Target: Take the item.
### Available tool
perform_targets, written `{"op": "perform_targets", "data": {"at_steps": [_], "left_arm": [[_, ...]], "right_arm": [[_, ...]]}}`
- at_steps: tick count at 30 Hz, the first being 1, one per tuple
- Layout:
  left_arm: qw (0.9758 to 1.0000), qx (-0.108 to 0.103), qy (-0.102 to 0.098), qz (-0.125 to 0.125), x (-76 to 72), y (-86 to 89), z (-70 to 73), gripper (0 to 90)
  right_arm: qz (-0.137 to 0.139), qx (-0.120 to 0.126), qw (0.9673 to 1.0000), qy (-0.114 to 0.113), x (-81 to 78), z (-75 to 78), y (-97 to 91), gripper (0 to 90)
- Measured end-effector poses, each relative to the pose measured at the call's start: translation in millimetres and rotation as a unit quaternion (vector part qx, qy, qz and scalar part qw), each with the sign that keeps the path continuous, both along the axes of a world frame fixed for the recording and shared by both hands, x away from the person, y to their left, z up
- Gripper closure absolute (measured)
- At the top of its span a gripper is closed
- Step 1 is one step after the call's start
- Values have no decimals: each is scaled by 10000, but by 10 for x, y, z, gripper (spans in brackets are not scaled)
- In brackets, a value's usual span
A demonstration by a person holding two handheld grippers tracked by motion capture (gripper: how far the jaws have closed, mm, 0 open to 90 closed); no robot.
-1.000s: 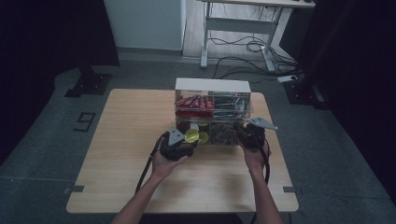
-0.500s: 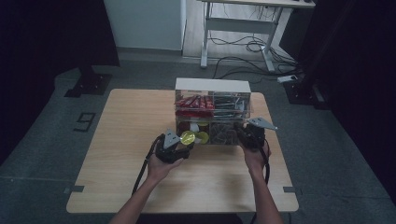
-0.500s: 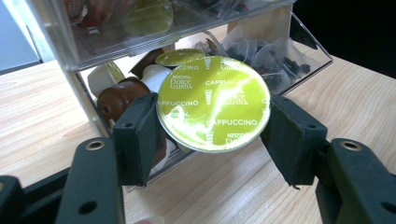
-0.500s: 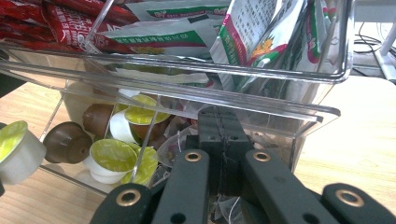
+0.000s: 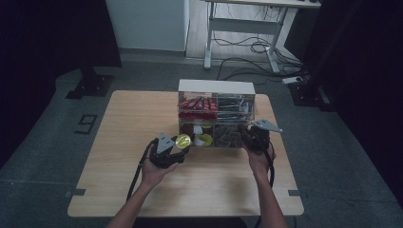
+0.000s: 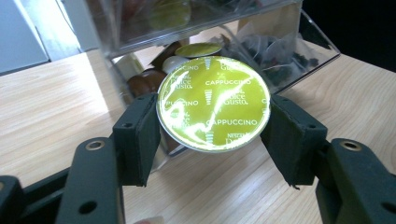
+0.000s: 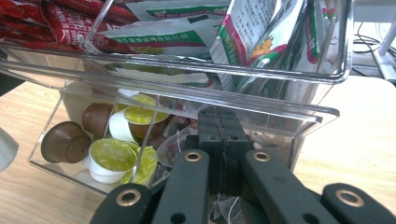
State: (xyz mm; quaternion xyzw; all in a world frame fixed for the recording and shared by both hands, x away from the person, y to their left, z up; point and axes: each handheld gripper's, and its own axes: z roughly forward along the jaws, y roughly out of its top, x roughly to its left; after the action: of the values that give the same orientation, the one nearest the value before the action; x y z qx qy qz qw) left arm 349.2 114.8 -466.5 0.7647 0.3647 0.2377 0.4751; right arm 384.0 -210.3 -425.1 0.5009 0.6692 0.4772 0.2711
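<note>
High view, table: my forearms come in from the bottom edge onto the wooden table [image 5: 114, 156].
High view, organizer: a clear two-tier organizer [image 5: 216, 114] stands at the far middle of the table, red packets in its upper left part, capsules and dark bags in the lower drawer.
High view, left gripper: my left gripper [image 5: 177, 145] sits just in front of the drawer's left half and carries a yellow-green capsule [image 5: 183, 140] at its tip.
High view, right gripper: my right gripper [image 5: 248, 134] is at the drawer's right front corner, touching it.
Left gripper view, grip: my two black pads are clamped on the capsule's rim, one on each side; its foil lid [image 6: 214, 103] faces the camera and reads "Cappuccino".
Left gripper view, capsule's place: it is held above the table, just outside the open front of the drawer [image 6: 299, 51], where brown and green-lidded capsules lie.
Right gripper view, jaws: my jaws are pressed together, and their tip rests against the drawer's clear front wall [image 7: 261, 116].
Right gripper view, contents: brown and yellow-green-lidded capsules [image 7: 112, 154] lie in the left compartment; tea bags are behind my jaws; sachets [image 7: 261, 32] stand in the tier above.
</note>
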Motion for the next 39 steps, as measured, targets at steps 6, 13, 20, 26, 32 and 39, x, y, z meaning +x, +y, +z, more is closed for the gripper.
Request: {"op": "perform_targets", "data": {"at_steps": [6,13,20,26,32,39], "left_arm": [[9999,-1,36,141,-21,151,-38,387],[9997,-20,76,240,-56,281,-93,387],[9993,-26,116,356,-89,426,-136,387],[9989,-27,145,449,-119,537,-176,387],[9984,-32,199,521,-148,632,-221,388],[9976,4,306,615,-169,747,-287,387]], "right_arm": [[-5,-1,10000,-3,-2,0,1,893],[-18,19,10000,-12,-8,-5,1,892],[-22,21,10000,-15,-13,-5,2,893],[-28,23,10000,-11,-16,-4,2,893],[-32,12,10000,-10,-17,-3,4,893],[-41,9,10000,-15,-18,-2,5,893]]}}
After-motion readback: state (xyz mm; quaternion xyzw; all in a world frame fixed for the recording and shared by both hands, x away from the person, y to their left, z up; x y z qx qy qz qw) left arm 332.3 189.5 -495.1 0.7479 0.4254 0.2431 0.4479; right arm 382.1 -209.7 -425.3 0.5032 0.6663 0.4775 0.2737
